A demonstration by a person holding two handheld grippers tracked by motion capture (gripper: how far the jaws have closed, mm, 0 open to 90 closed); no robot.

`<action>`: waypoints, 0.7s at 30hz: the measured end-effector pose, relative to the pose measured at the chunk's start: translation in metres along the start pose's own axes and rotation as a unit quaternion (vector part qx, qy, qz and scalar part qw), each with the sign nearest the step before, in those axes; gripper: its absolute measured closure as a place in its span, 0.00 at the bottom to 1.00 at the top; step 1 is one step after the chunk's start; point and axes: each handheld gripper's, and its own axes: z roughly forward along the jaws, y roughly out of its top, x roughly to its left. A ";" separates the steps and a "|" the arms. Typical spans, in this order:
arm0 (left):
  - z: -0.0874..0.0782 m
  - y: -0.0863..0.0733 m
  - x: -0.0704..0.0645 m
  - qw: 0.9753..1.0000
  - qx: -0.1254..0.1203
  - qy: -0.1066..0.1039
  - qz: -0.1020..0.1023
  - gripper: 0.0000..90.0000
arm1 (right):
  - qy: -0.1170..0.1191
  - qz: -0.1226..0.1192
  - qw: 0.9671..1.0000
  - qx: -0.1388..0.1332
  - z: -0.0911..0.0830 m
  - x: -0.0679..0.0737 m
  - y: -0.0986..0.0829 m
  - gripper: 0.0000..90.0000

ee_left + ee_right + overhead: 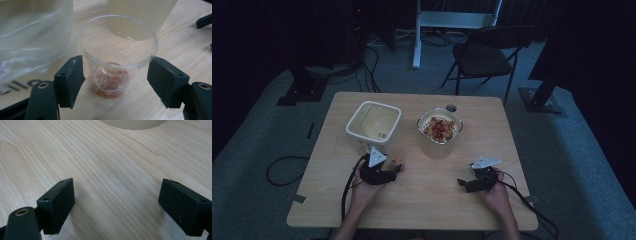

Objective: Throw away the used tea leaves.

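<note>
- Two cream tubs stood toward the table's (422, 200) far edge: an empty one (373, 121) on the left, a food-filled one (439, 131) beside it.
- The clear plastic cup (117, 53) stood upright near the table's near edge, reddish residue at its bottom.
- The left claw (116, 80) gaped around the cup, not gripping it.
- The right claw (120, 205) sat wide open over bare wood, holding nothing.

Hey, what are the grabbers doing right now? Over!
Left gripper open around small clear cup, not squeezing. Right gripper open over bare table. Nothing blocking.

High view above the table (422, 200), facing forward-down — both gripper views close, low over it.
</note>
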 end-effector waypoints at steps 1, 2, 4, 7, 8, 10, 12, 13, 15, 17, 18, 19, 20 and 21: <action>0.002 0.001 0.000 1.000 -0.001 -0.003 0.001 0.34 | 0.000 0.000 1.000 0.000 0.000 0.000 0.000 0.15; 0.005 0.001 0.001 1.000 0.000 -0.004 0.005 0.34 | 0.000 0.000 1.000 0.000 0.000 0.000 0.000 0.15; 0.008 0.003 0.002 1.000 -0.003 -0.009 0.007 0.36 | 0.000 0.000 1.000 0.000 0.000 0.000 0.000 0.15; 0.010 0.005 0.002 1.000 -0.003 -0.017 0.012 0.39 | 0.000 0.000 1.000 0.000 0.000 0.000 0.000 0.15; 0.011 0.006 0.001 1.000 -0.002 -0.021 0.014 0.39 | 0.000 0.000 1.000 0.000 0.000 0.000 0.000 0.15; 0.013 0.007 -0.002 0.999 -0.002 -0.032 0.019 0.40 | 0.000 0.000 1.000 0.000 0.000 0.000 0.000 0.15; 0.015 0.008 -0.008 0.999 -0.005 -0.042 0.021 0.40 | 0.002 -0.003 1.000 -0.001 0.000 0.000 0.000 0.16; 0.016 0.008 -0.012 0.998 -0.006 -0.051 0.026 0.40 | 0.002 -0.003 1.000 -0.002 0.000 0.001 0.000 0.16; 0.018 0.009 -0.019 0.998 -0.008 -0.062 0.032 0.40 | 0.002 -0.001 1.000 -0.001 0.000 0.003 0.001 0.16; 0.021 0.010 -0.028 0.997 -0.009 -0.072 0.037 0.40 | 0.002 -0.004 1.000 -0.001 0.001 0.005 0.002 0.16; 0.023 0.010 -0.031 0.996 -0.010 -0.077 0.040 0.40 | 0.004 -0.004 1.000 -0.001 0.002 0.006 0.002 0.16; 0.024 0.011 -0.035 0.996 -0.010 -0.081 0.042 0.40 | 0.006 -0.005 1.000 -0.001 0.002 0.007 0.003 0.16; 0.026 0.012 -0.038 0.995 -0.010 -0.085 0.045 0.40 | 0.007 -0.007 1.000 -0.001 0.003 0.007 0.003 0.16; 0.027 0.013 -0.042 0.995 -0.010 -0.089 0.046 0.40 | 0.008 -0.008 1.000 -0.001 0.003 0.008 0.003 0.16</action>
